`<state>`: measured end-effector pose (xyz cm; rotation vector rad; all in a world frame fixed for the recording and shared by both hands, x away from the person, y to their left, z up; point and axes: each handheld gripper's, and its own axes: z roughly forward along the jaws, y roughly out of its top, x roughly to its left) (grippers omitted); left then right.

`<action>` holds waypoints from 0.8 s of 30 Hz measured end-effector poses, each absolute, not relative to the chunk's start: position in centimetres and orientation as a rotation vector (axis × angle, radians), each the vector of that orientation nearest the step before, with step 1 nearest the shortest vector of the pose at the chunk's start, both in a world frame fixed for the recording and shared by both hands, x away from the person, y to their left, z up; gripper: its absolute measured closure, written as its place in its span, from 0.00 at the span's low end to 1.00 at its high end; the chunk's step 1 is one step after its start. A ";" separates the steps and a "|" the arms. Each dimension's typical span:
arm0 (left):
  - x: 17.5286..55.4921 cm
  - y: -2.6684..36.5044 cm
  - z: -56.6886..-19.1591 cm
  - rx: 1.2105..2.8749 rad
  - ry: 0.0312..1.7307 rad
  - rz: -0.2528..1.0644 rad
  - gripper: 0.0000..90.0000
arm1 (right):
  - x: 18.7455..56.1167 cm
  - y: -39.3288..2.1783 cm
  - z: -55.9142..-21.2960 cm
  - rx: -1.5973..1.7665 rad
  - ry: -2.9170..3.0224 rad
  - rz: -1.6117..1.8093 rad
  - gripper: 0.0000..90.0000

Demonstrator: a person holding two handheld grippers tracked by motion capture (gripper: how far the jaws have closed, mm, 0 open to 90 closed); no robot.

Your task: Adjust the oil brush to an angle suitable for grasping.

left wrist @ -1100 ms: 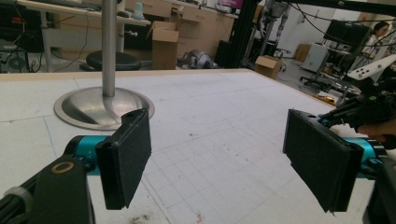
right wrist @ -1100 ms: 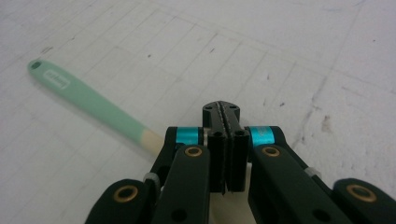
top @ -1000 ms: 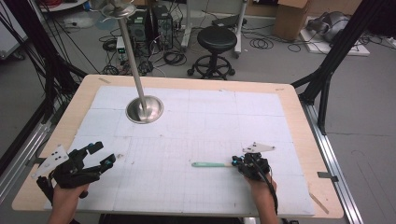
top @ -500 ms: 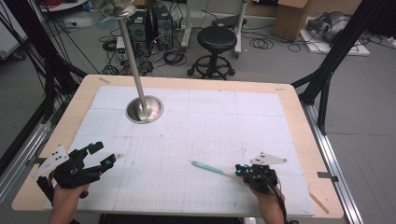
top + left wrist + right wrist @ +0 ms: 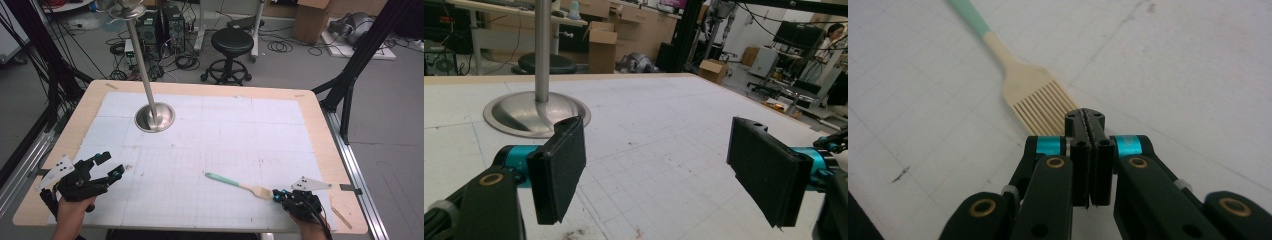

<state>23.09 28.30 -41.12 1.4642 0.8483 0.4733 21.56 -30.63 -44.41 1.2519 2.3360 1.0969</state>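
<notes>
A small brush [image 5: 235, 182] with a mint-green handle and pale bristles [image 5: 1035, 100] lies slanted on the white gridded mat near the front right. My right gripper [image 5: 276, 194] is low at the front edge, jaws shut flat together. Its tips [image 5: 1084, 117] sit right at the bristle ends. I cannot tell whether any bristles are pinched. At the front left corner my left gripper [image 5: 111, 164] rests in a hand, with its black pads [image 5: 561, 167] wide apart and nothing between them [image 5: 656, 175].
A steel stand with a round base [image 5: 155, 117] and tall pole rises at the back left of the mat [image 5: 225, 130]. A wooden stick [image 5: 342, 215] lies on the bare table rim at the front right. Stool, cables and boxes are on the floor behind.
My right gripper has drawn back toward the front right corner. More of the brush shows now, and its bristle end has swung toward the front. The left gripper has stayed put.
</notes>
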 end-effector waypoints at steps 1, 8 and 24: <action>23.1 28.3 -41.1 1.464 0.848 0.474 0.27 | 21.8 -30.0 -44.4 1.234 2.357 1.098 1.00; 23.1 28.3 -41.1 1.463 0.848 0.471 0.27 | 22.4 -27.3 -44.3 1.143 2.422 1.108 1.00; 23.1 28.4 -41.1 1.463 0.850 0.475 0.27 | 23.8 -21.2 -44.2 0.992 2.549 1.139 1.00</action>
